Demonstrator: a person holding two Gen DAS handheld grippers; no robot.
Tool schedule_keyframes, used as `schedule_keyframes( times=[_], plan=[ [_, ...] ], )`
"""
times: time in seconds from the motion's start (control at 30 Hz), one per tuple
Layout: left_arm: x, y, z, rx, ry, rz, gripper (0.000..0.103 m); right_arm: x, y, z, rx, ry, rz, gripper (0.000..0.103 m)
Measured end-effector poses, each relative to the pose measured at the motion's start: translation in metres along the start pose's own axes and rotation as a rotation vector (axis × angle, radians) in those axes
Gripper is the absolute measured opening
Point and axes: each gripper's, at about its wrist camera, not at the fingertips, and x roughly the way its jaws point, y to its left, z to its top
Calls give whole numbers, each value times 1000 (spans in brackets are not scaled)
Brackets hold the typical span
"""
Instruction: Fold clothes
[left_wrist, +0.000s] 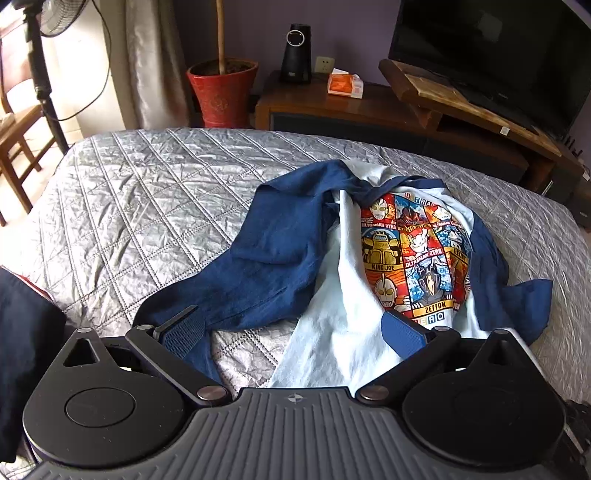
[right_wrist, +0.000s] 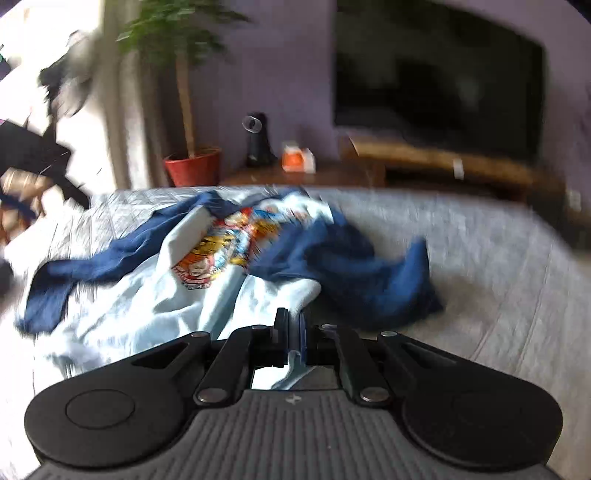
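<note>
- Both tongs are over the bed: the left tongs (left_wrist: 293, 328) stand wide apart with nothing between the pads, while the right tongs (right_wrist: 293, 334) are pressed together on a pale-blue edge of the shirt (left_wrist: 343, 295).
- One shirt lies crumpled on the quilt (left_wrist: 147, 192), print side up, pale-blue body with two dark-blue sleeves, one thrown to each side. It is not folded; whether it is being spread out or gathered I cannot tell.
- From the left tongs the shirt lies straight ahead and a little right, its hem just beneath the pads and its collar at the far end, so its long axis runs away from the holder.
- Judging by that, the right tongs are the nearer, already having cloth; the left sleeve (left_wrist: 266, 251) lies just ahead of the open left tongs.
- The right wrist view is blurred, so the exact spot gripped is unclear.
- Further out: one red plant pot (left_wrist: 221, 96), one dark speaker (left_wrist: 295, 51), one orange box (left_wrist: 345, 85) on a wooden cabinet (left_wrist: 332, 110), one television (left_wrist: 491, 55).
</note>
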Motion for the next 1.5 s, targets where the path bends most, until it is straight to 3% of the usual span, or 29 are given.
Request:
schedule_keyframes(
  times=[0.1, 0.2, 0.3, 0.4, 0.57, 0.6, 0.67, 0.7, 0.9, 0.93, 1.03, 1.17, 1.37, 1.43, 1.5],
  plan=[
    [-1, 1, 0, 0, -2, 1, 103, -19, 3, 4, -48, -17, 38, 5],
    [0, 4, 1, -7, 0, 1, 103, -40, 0, 2, -148, -27, -6, 5],
    [1, 4, 2, -10, 4, -1, 103, -32, -14, -7, -232, 116, -38, 7],
    [1, 3, 1, -5, 4, 0, 103, -29, -38, -10, -164, 177, -30, 19],
    [3, -2, 0, 9, 7, 1, 103, -8, -68, 14, -49, 98, -71, 25],
    [4, -3, 0, 12, 8, 1, 103, 2, -63, 16, -66, 105, -49, 30],
    [5, -4, 0, 12, 9, 2, 103, 23, -52, 20, -100, 118, -3, 60],
    [5, -5, 0, 12, 10, 3, 103, 33, -46, 22, -116, 125, 21, 62],
    [8, -8, -1, 30, 13, 13, 103, 88, -24, 31, -189, 165, 133, 56],
    [9, -8, -1, 34, 13, 16, 103, 91, -28, 32, -163, 166, 129, 48],
    [9, -9, -1, 36, 14, 15, 103, 100, -42, 37, -85, 166, 117, 5],
    [8, -11, -2, 44, 12, 15, 103, 101, -65, 45, 34, 144, 95, 5],
    [12, -15, -4, 62, 23, 22, 103, 76, -134, 77, 197, -8, -65, 4],
    [11, -14, -4, 61, 20, 21, 103, 63, -176, 100, 267, -93, -179, 4],
    [11, -13, -4, 57, 18, 20, 103, 43, -223, 118, 366, -197, -349, 4]
  ],
)
